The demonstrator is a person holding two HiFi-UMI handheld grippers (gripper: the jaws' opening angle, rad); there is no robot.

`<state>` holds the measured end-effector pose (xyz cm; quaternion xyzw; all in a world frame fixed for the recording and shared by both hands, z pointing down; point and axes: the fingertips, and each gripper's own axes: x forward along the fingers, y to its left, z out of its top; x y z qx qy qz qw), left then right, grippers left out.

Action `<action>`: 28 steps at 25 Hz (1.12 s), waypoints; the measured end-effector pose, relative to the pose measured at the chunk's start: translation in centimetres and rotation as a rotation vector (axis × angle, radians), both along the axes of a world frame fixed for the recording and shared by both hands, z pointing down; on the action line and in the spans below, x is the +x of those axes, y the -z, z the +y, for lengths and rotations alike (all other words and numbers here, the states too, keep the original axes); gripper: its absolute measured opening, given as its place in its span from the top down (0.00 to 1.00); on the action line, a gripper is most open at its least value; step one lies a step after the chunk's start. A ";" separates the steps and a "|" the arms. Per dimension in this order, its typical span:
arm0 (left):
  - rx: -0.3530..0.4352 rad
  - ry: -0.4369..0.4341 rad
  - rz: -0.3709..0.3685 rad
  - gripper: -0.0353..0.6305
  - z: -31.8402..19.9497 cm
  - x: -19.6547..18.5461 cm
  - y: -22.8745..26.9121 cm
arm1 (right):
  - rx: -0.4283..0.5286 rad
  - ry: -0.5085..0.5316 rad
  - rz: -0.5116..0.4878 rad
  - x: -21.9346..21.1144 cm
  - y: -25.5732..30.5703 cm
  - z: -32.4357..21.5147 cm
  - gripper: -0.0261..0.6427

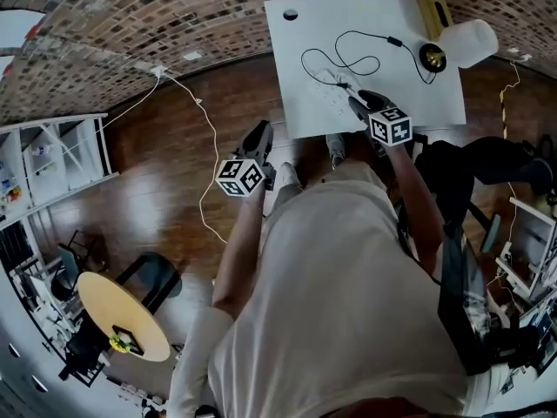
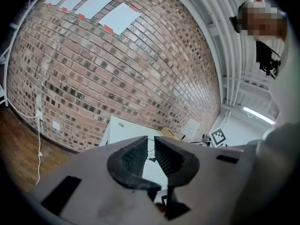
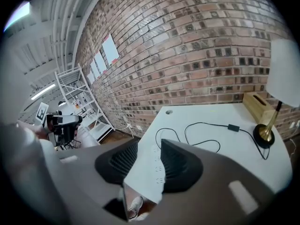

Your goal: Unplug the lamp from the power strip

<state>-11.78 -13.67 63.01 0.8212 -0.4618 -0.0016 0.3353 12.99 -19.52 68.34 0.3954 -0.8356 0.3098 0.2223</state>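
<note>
A lamp with a white shade (image 1: 470,42) and a gold base (image 1: 432,57) stands at the far right of the white table (image 1: 296,59). Its black cord (image 1: 348,59) loops across the top toward the white power strip (image 1: 333,96) near the front edge. My right gripper (image 1: 346,90) hovers over that strip. In the right gripper view the strip's sockets (image 3: 157,168) show in the gap of the right gripper (image 3: 154,146), whose jaws stand apart; the pads touch nothing. The plug is hidden. My left gripper (image 1: 259,133) hangs off the table's left; the left gripper (image 2: 151,144) is slightly open and empty.
A wooden box (image 1: 432,11) sits behind the lamp. A white cable (image 1: 204,146) trails over the wood floor from a wall socket. White shelving (image 1: 52,164) stands at the left, a round yellow table (image 1: 122,316) near left, a black chair (image 1: 487,168) at the right.
</note>
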 end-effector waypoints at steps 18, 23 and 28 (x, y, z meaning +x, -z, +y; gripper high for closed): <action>0.068 -0.043 0.047 0.90 6.3 -9.4 2.4 | 0.105 -0.031 0.041 -8.4 5.5 6.8 0.77; 0.071 -0.057 0.056 0.91 7.7 -10.9 2.1 | 0.160 -0.014 0.037 -10.8 7.5 7.9 0.77; 0.089 -0.060 0.063 0.91 8.2 -11.3 2.2 | 0.199 -0.004 0.032 -11.6 8.8 8.8 0.77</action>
